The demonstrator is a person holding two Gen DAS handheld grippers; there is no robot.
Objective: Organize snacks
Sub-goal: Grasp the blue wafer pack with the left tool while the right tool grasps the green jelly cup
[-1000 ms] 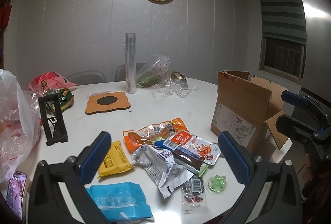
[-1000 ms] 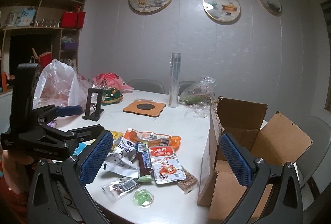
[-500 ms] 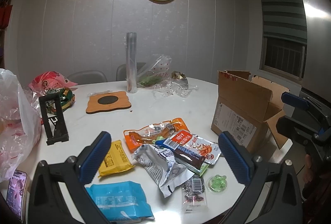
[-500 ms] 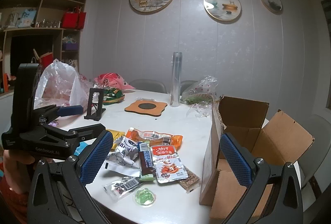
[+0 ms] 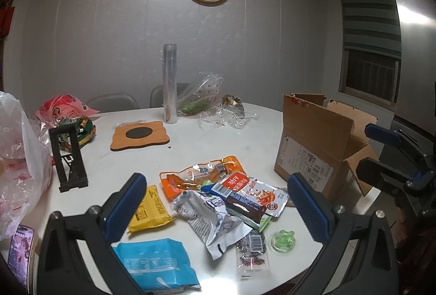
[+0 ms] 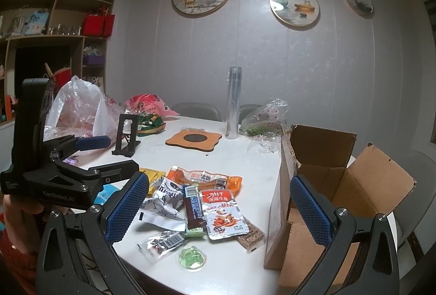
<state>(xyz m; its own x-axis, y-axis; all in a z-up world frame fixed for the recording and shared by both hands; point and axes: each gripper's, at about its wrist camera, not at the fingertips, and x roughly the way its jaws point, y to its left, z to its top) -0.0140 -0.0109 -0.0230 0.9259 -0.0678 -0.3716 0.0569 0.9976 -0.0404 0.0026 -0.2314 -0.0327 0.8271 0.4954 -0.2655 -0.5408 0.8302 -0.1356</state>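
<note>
Nearest the left wrist camera, left hand-held gripper (image 5: 216, 202) spread wide, blue pads apart, nothing between them, poised above the near rim of the white round counter (image 5: 207, 142). Right hand-held gripper (image 6: 219, 206) likewise spread and holding nothing, off the counter's near rim beside the carton. Just inside the near rim, blue packet (image 5: 156, 266) at the left, clear barcode sachet (image 5: 252, 250) and green jelly cup (image 5: 283, 240) close to the edge at the right. Behind these a loose heap of snacks: yellow packet (image 5: 150, 209), crumpled silver-white bag (image 5: 211, 218), dark chocolate bar (image 5: 239, 202) lying over the red-and-white spicy snack pouch (image 5: 261, 192), orange sausage pack (image 5: 199, 178) at the back of the heap, brown cereal bar (image 6: 252, 236) poking out beside the pouch. Right of the heap, open cardboard box (image 5: 316, 148) at the counter's right edge, flaps up, upright. At the far left edge, phone (image 5: 20, 251) and white plastic bag (image 5: 19, 164), black phone stand (image 5: 69, 158) just inboard. Bare white surface between heap and wooden coaster (image 5: 140, 135). Farther back, upright clear film roll (image 5: 170, 82), crumpled clear bags (image 5: 207, 104) beside it, pink bag (image 5: 64, 108) at far left.
</note>
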